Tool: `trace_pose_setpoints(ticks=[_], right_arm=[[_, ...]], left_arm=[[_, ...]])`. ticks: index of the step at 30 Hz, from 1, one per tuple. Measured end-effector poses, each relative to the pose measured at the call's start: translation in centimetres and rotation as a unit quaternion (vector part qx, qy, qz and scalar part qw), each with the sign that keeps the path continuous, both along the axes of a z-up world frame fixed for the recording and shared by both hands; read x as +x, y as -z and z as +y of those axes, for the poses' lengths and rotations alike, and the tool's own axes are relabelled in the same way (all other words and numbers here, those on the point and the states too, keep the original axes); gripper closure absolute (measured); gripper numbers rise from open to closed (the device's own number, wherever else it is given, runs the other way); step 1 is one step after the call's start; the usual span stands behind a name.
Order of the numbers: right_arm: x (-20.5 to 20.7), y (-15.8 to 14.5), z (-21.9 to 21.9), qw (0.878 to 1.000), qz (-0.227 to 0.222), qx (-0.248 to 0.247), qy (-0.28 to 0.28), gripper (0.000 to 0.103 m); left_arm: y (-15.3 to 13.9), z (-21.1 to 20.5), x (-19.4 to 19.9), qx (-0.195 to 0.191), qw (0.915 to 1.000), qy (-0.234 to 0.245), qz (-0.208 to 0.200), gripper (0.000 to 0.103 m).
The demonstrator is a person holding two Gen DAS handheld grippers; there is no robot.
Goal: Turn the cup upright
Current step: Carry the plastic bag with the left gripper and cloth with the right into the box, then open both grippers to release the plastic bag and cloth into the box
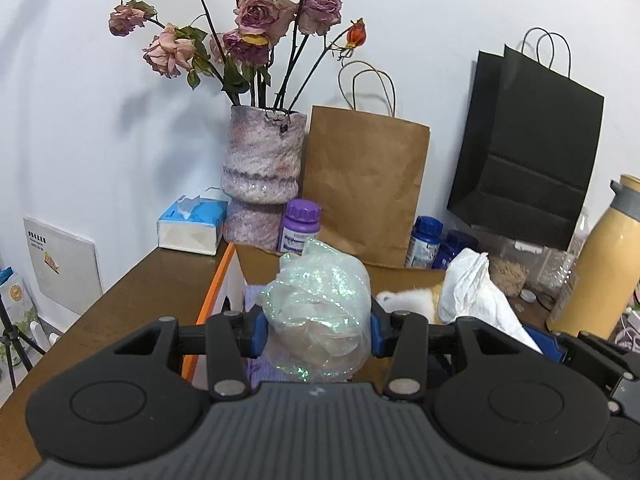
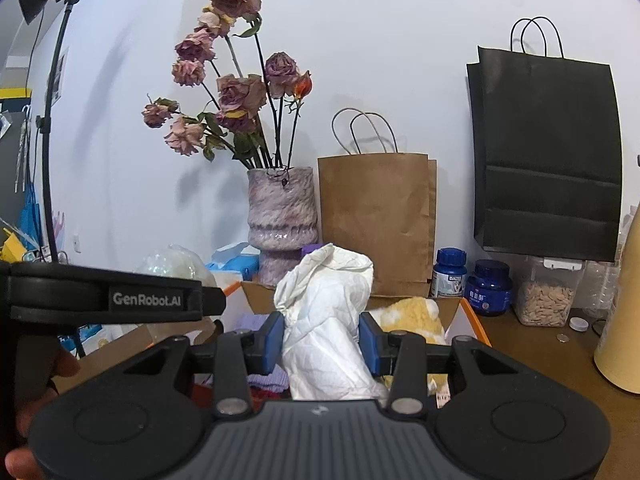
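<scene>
No cup shows in either view. My left gripper [image 1: 316, 332] is shut on a crumpled, glittery clear plastic wad [image 1: 320, 292], with the blue pads pressing both its sides. My right gripper [image 2: 322, 344] is shut on a crumpled white paper wad [image 2: 328, 280]. Both wads hang above an open cardboard box with an orange rim [image 1: 216, 292] that holds purple cloth and a yellow-white fluffy thing [image 2: 412, 312]. The right wrist view shows the left gripper [image 2: 112, 300] close on the left, a hand under it. The white wad [image 1: 476, 292] appears at the right of the left wrist view.
A vase of dried roses [image 1: 264, 160], a brown paper bag [image 1: 364, 184] and a black bag [image 1: 532, 152] stand at the wall. A tissue box [image 1: 192, 228], pill bottles [image 2: 488, 288], a clear tub of seeds [image 2: 548, 292] and a yellow flask [image 1: 596, 260] crowd the wooden table [image 1: 152, 280].
</scene>
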State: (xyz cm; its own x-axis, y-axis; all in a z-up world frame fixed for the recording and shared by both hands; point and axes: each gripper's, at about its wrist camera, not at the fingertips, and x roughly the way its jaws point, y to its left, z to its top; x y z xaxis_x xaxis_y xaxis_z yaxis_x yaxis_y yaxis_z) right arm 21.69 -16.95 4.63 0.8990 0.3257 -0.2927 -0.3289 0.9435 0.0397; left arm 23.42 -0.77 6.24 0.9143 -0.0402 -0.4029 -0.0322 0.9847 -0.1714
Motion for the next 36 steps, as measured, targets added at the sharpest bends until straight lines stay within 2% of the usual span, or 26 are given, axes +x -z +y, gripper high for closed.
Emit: trace_pose_setpoints(ticks=[12,27,32,34,36], right_arm=[[4.0,0.2,0.8,1.000,-0.001,-0.006,0.000,0.064],[8.5,1.5,1.9,0.999,0.002,-0.046,-0.011,0.063],[9.6,2.1,2.0,0.998,0.009,-0.060,-0.016,0.059],[9.9,2.2,2.0,0.998,0.009,-0.066,-0.017,0.055],[10.0,2.4,1.9,0.997,0.010,-0.070,-0.014,0.044]], left_arm=[[0.9,0.8,3.6,0.000,0.9999,-0.006,0.009,0.056],[2.6,2.0,8.4,0.029,0.9991,-0.010,0.029,0.056],[3.0,1.8,9.1,0.048,0.9985,-0.001,0.026,0.049],[3.1,2.0,9.2,0.048,0.9985,-0.001,0.025,0.041],[3.1,2.1,9.3,0.049,0.9985,-0.002,0.024,0.035]])
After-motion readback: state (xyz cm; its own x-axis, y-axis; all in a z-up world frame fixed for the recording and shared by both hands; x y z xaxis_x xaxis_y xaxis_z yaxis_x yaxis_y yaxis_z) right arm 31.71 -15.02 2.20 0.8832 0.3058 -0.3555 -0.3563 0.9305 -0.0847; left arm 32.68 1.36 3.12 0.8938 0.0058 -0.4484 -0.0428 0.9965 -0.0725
